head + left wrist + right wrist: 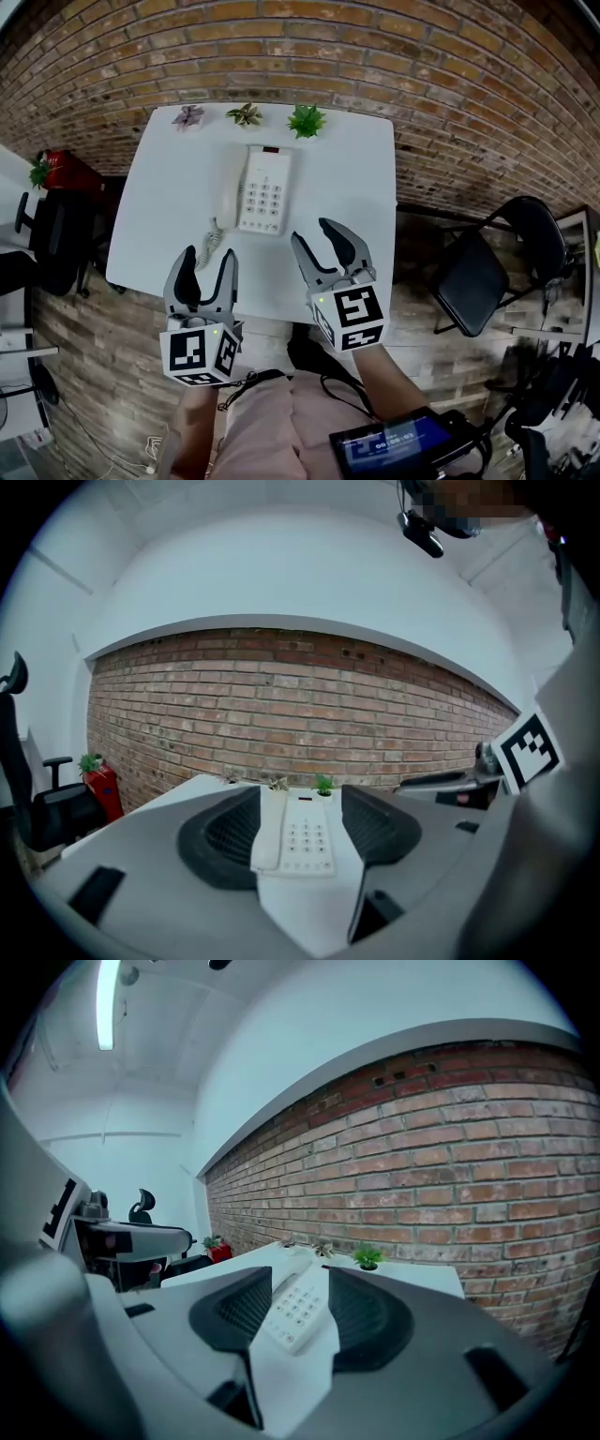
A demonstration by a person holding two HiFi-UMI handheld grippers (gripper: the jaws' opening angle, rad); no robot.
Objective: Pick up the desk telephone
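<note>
Where the desk telephone (263,190) lies: flat on the white table (356,178), toward its far half, with the handset (226,197) in the cradle on the left and the coiled cord (212,242) trailing toward the near edge.
Left gripper (208,255): over the near edge, jaws standing apart with nothing in them, close to the cord's end but well short of the base.
Right gripper (314,232): also parted and empty, just to the right of the phone's near corner.
Step in hand: the approach, I'd say; nothing is gripped yet.
Doing it well: come in low, one claw on each long side of the base. The left one should take the handset side so the handset stays seated. Close both together and lift level.
Watch for: the cord catching a jaw, the handset tipping off, and overshooting into the small plants (307,120) at the far edge.
</note>
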